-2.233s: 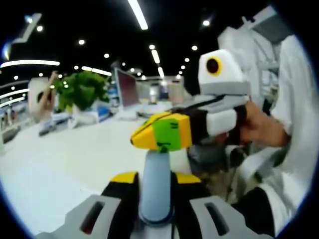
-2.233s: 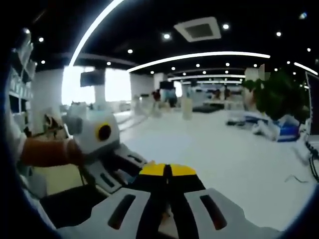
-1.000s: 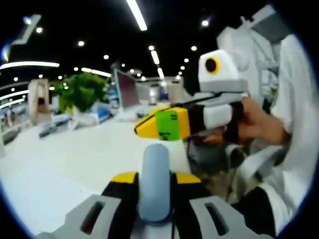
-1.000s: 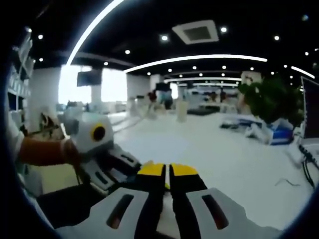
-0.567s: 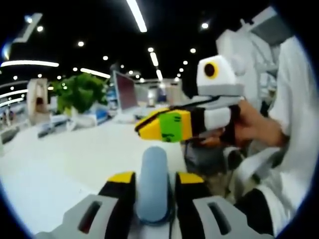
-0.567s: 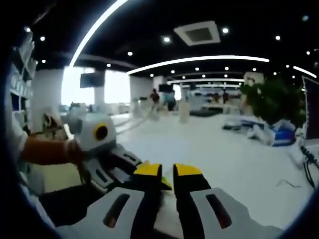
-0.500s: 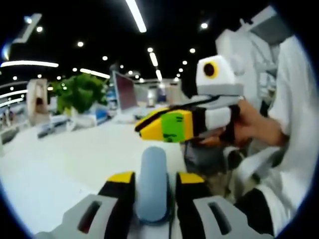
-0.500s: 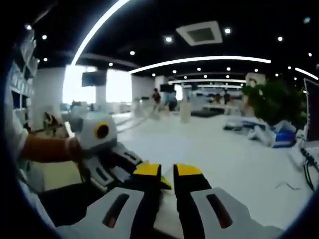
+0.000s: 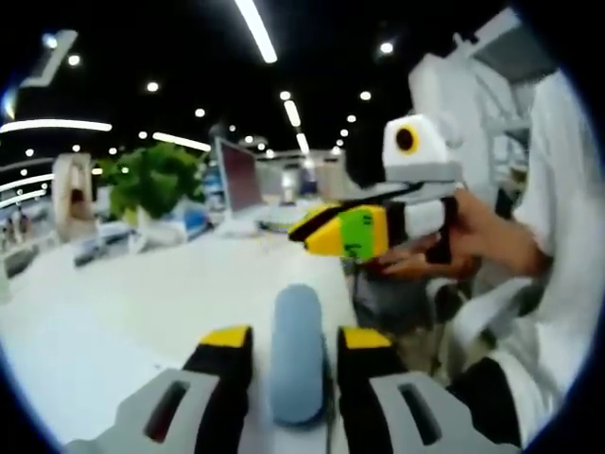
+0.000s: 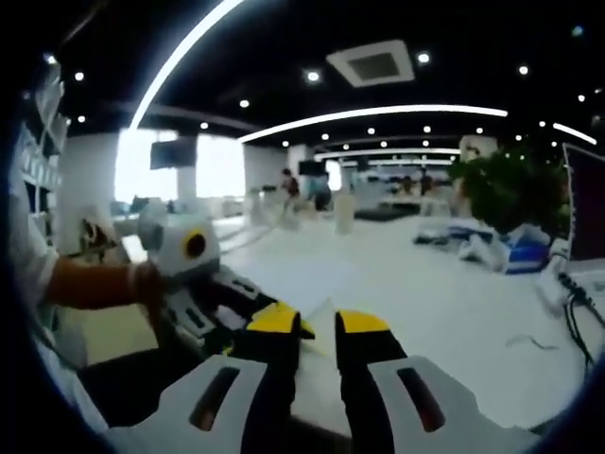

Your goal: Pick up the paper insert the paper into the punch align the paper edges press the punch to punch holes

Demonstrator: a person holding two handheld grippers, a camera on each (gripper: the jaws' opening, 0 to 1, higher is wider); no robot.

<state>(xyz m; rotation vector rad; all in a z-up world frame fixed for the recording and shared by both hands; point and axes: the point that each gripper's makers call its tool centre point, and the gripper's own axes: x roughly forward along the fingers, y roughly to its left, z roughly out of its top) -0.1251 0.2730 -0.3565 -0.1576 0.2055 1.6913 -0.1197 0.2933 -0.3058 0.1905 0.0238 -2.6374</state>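
Since a moment ago your right gripper (image 9: pixel 345 232) pulls away rightward from the blue punch handle (image 9: pixel 297 364), its jaws parting slightly and holding nothing. Your left gripper (image 9: pixel 295 339) clamps that handle above the white table (image 9: pixel 113 303).

Bare white table (image 10: pixel 454 284) ahead; plant (image 10: pixel 506 194) and monitor (image 9: pixel 238 175) stand far back

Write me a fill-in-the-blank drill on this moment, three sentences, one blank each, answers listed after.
1. Between the jaws of the left gripper stands a rounded pale ____ object.
2. In the left gripper view, the right gripper shows a ____ patch among its yellow tips.
3. Far across the white table a leafy green ____ stands beside a monitor.

Missing words: blue; green; plant
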